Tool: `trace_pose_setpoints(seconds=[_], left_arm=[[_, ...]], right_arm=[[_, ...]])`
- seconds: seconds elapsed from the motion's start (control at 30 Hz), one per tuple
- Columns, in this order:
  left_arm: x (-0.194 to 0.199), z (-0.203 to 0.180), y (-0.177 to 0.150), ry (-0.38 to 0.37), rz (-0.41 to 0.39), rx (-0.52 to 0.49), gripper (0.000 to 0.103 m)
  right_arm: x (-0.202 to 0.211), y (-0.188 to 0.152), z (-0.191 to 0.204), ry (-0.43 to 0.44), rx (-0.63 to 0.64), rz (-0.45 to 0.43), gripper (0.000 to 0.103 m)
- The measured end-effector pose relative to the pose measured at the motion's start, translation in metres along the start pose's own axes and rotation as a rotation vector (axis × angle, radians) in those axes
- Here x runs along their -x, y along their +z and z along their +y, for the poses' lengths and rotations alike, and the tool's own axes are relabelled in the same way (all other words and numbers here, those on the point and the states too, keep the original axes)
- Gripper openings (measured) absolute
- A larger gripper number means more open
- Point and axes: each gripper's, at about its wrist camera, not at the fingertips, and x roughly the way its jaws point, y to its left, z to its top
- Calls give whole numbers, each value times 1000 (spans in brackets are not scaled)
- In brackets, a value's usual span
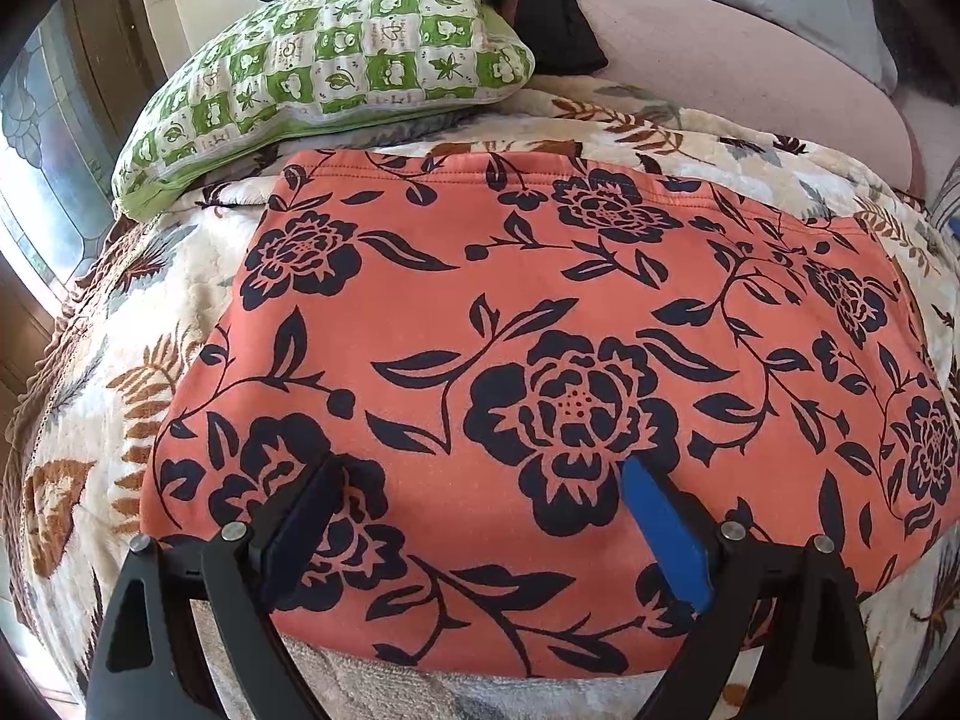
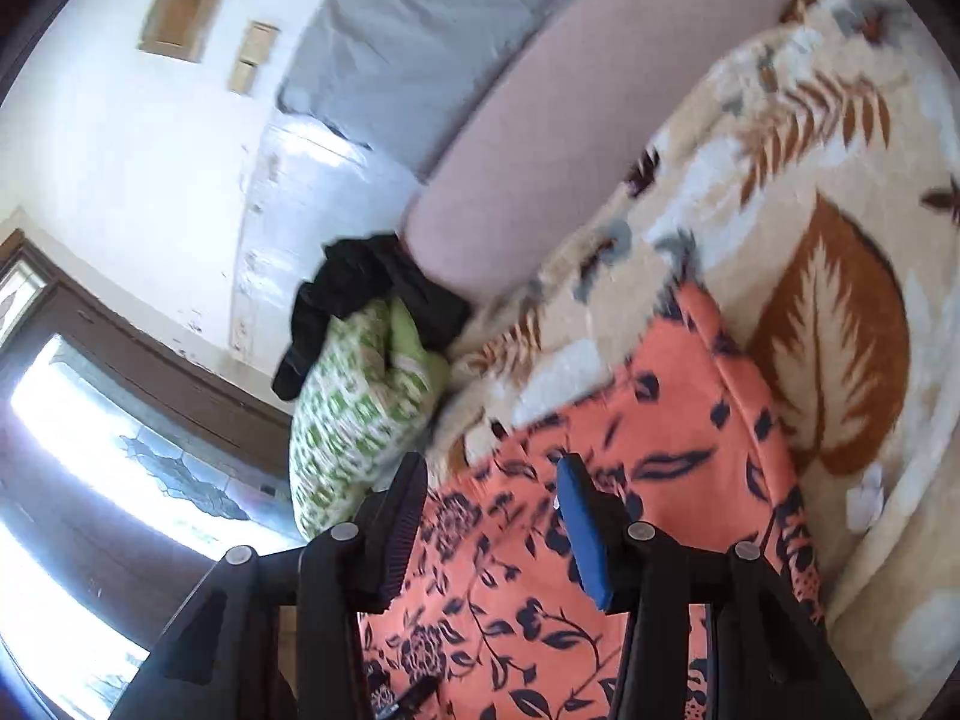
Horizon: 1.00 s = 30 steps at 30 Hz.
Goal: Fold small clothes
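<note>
At twelve o'clock of the open left gripper [image 1: 480, 492] lies the orange garment [image 1: 540, 330], long axis nine-to-three, nearer it than the open right gripper [image 2: 492, 486].

A lived-in home bedroom is showing itself here: a bed is lying under a cream fleece blanket [image 1: 750, 138] printed with rust-brown leaves, and a green-and-white patchwork pillow [image 1: 324, 72] is resting at its far end with a black garment [image 1: 540, 6] draped partly over it. A pink bolster [image 2: 540, 102] and a grey cushion [image 2: 420, 30] are leaning against a white wall [image 2: 120, 138] (its paint looking scuffed low down). Daylight is pouring through a patterned-glass window [image 2: 162, 474] set in a dark wooden frame. An orange floral garment [image 1: 540, 312] is lying spread flat on the blanket, domestic laundry rather than shop stock.
</note>
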Motion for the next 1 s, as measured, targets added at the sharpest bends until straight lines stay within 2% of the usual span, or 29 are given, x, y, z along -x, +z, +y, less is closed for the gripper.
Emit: trace_pose_setpoints(seconds=[0.07, 0.1, 0.13, 0.2, 0.23, 0.27, 0.3, 0.37, 0.4, 0.47, 0.5, 0.57, 0.6, 0.63, 0.67, 0.73, 0.77, 0.87, 0.9, 0.93, 1.0], left_arm=[[0, 0, 0, -2, 0, 3, 95], [1, 0, 0, -4, -2, 5, 95], [2, 0, 1, -10, -6, 6, 95], [4, -1, 1, -14, -16, 3, 95], [5, -1, 1, -11, -19, -1, 95], [6, -2, 1, -7, -21, -4, 95], [6, -1, 1, -5, -22, -3, 95], [5, 0, 2, -5, -15, 5, 95], [3, 0, 2, -5, -9, 7, 95], [1, 1, 2, -3, -2, 7, 95], [1, 1, 1, -2, -2, 5, 95], [2, 1, 2, 0, -5, 2, 95], [2, 0, 2, -1, -6, 2, 95], [2, 0, 2, 2, -7, 0, 95], [1, 0, 2, 6, -6, -3, 95], [1, 0, 2, 12, -5, -3, 95], [1, 0, 2, 13, -6, 0, 95], [2, 2, 4, 26, -15, -1, 95], [3, 4, 4, 29, -20, 3, 95], [5, 6, 5, 29, -27, 9, 95], [11, 13, 7, 41, -47, 21, 95]], right_arm=[[19, 5, 5, 55, 15, -59, 49], [25, 8, 5, 60, 15, -69, 52], [28, 11, 4, 12, 24, -69, 54], [24, 18, -6, -173, 13, -19, 55], [22, 22, -21, -232, -51, 22, 55], [26, 23, -40, -272, -140, 20, 55], [35, 25, -51, -358, -188, -8, 56], [49, 32, -49, -592, -86, -52, 56], [52, 37, -52, -636, -59, -47, 57], [53, 42, -85, -625, -183, 62, 58], [61, 41, -100, -651, -241, 58, 58], [72, 41, -111, -727, -236, 37, 59], [73, 43, -117, -732, -245, 59, 58], [74, 44, -123, -772, -250, 79, 57], [80, 46, -123, -883, -205, 64, 56], [90, 49, -101, -1248, 9, -69, 59], [96, 49, -89, -1322, 101, -144, 59], [106, 49, -53, -1209, 188, -242, 59], [104, 46, -42, -1109, 201, -243, 59], [96, 45, -35, -948, 174, -205, 59], [75, 41, -29, -581, 70, -73, 59]])
